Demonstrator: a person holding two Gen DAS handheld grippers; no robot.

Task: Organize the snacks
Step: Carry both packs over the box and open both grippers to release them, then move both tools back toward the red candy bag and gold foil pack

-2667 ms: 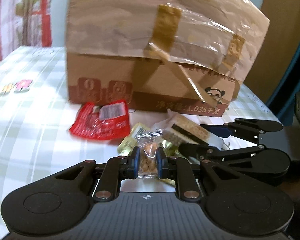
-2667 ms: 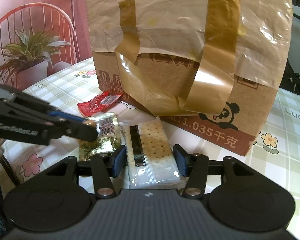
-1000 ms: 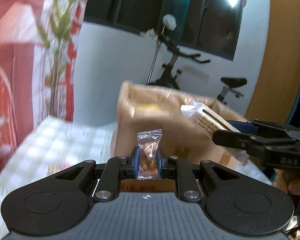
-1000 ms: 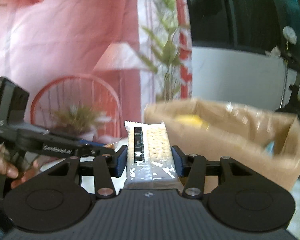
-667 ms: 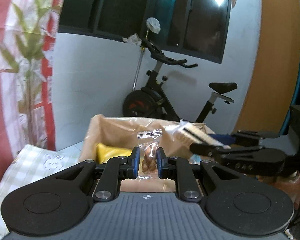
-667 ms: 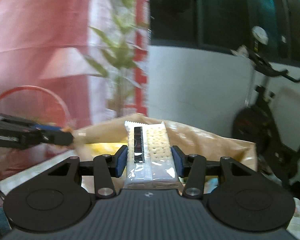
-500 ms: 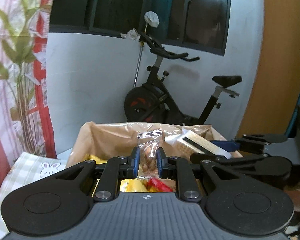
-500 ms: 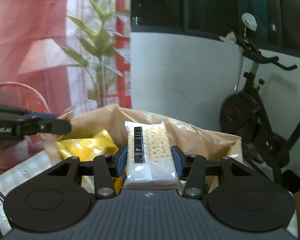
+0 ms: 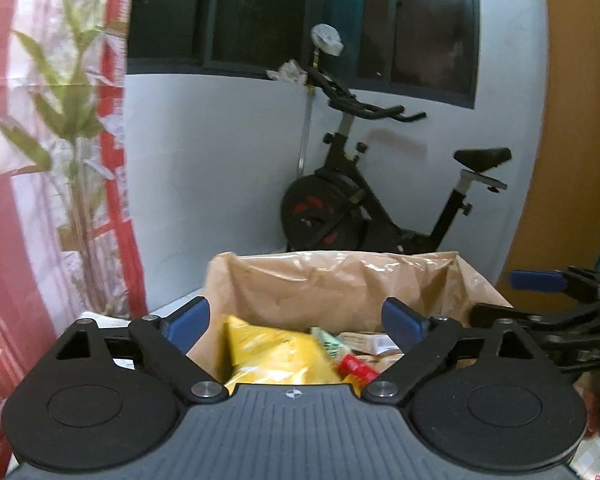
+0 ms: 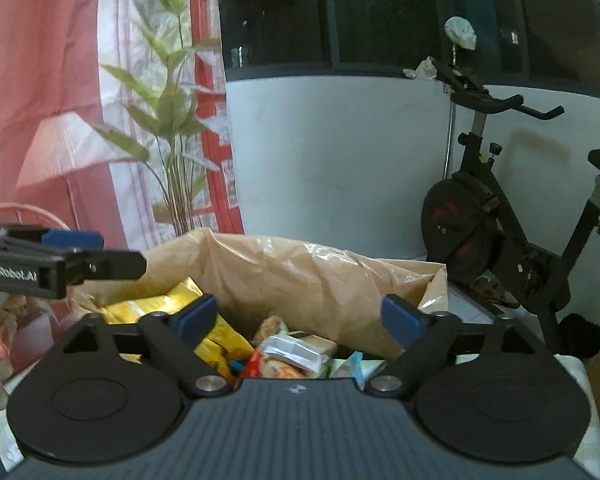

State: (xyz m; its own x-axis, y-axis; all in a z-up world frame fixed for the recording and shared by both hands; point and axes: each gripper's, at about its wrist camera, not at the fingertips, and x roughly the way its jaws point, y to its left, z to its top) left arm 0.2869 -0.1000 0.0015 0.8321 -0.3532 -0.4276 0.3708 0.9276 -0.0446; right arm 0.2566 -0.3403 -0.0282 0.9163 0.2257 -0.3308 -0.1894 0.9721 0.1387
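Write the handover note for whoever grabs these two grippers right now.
Left gripper: open, empty, held over the brown cardboard box lined with crinkled plastic.
Right gripper: open, empty, over the same box.
In the box: a shiny yellow snack bag, a small red packet, a clear-wrapped cracker pack and other wrapped snacks piled loosely.
Done: neither gripper holds a snack; the box already holds a pile.
Left: the table in front of the box is out of view, so check there for remaining snacks before the next pick.
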